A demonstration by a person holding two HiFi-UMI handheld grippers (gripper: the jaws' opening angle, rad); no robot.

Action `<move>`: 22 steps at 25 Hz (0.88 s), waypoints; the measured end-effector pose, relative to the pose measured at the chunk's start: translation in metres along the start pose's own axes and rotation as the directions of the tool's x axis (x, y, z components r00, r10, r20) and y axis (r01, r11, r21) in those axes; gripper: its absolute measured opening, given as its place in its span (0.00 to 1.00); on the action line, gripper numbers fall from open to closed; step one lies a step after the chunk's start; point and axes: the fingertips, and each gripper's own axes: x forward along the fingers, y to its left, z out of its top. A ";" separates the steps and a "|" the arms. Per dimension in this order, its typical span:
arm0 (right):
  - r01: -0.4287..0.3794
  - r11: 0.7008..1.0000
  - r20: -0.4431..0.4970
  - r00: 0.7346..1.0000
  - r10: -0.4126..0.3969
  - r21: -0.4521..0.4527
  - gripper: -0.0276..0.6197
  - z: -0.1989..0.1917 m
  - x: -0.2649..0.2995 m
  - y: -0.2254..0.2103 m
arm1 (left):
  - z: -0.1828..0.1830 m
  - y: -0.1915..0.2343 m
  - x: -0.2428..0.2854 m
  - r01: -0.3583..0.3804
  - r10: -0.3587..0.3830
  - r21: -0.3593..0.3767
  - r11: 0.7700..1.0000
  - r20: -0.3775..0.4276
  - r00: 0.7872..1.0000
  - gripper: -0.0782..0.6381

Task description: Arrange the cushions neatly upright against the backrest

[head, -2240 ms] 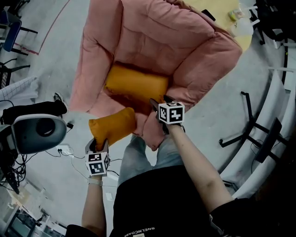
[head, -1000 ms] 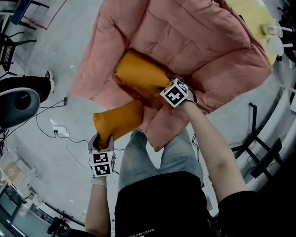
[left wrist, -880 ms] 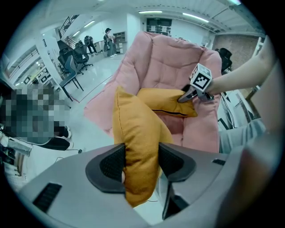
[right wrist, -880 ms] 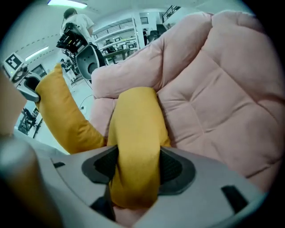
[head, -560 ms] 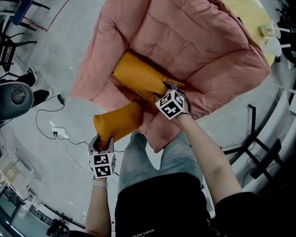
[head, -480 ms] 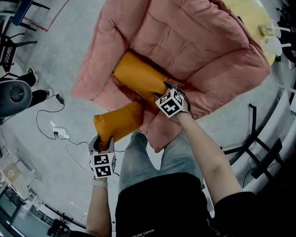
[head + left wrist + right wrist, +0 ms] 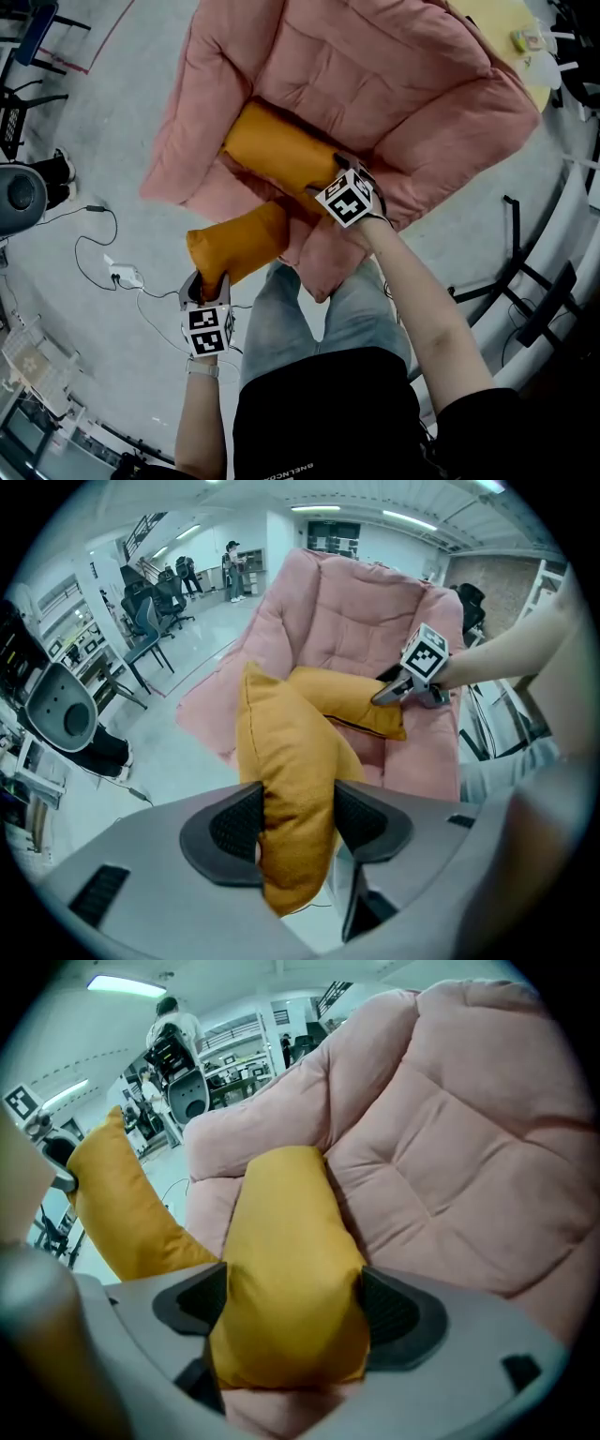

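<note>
Head view: two orange cushions at the pink armchair (image 7: 375,75).
Your left gripper (image 7: 298,825) clamped the lower cushion (image 7: 234,246) by its end, out past the seat's front edge. Your right gripper's (image 7: 292,1309) jaws had just been opening, and the upper cushion (image 7: 277,150), lying on the seat, filled the gap between them.

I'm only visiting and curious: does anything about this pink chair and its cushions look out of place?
Yes. One orange cushion is off the pink armchair, held out in front of the seat, clamped in the left gripper. The other cushion sits on the seat by the backrest.
</note>
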 end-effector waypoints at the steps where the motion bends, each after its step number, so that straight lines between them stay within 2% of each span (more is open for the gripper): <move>1: 0.003 1.000 0.015 1.000 -0.004 0.019 0.71 0.001 -0.006 0.000 | 0.000 0.001 0.001 0.003 -0.003 0.000 1.000 0.003 1.000 0.43; 4: -0.005 0.999 0.071 0.997 0.003 0.033 0.71 0.007 -0.024 0.014 | -0.003 0.007 0.002 0.016 -0.016 -0.001 1.000 0.009 1.000 0.43; 7: -0.058 0.996 0.105 0.992 0.065 -0.069 0.71 0.012 -0.037 0.053 | -0.006 0.013 0.005 0.031 -0.031 0.002 1.000 0.026 0.999 0.43; 9: -0.116 0.982 0.101 0.986 0.131 -0.148 0.71 0.010 -0.036 0.088 | -0.008 0.017 0.008 0.039 -0.039 0.002 0.999 0.035 0.999 0.43; 12: -0.199 0.943 0.034 0.976 0.215 -0.268 0.71 -0.006 -0.023 0.141 | -0.015 0.027 0.011 0.051 -0.051 -0.006 0.999 0.040 0.998 0.43; 15: -0.255 0.894 -0.062 0.966 0.250 -0.369 0.71 -0.030 -0.002 0.180 | -0.022 0.033 0.014 0.064 -0.063 -0.014 0.998 0.049 0.997 0.43; 19: -0.296 0.839 -0.171 0.955 0.243 -0.456 0.71 -0.058 0.026 0.212 | -0.034 0.041 0.015 0.079 -0.077 -0.029 0.996 0.062 0.995 0.44; 22: -0.308 0.807 -0.229 0.949 0.219 -0.504 0.71 -0.064 0.047 0.224 | -0.043 0.049 0.017 0.085 -0.082 -0.042 0.995 0.070 0.994 0.44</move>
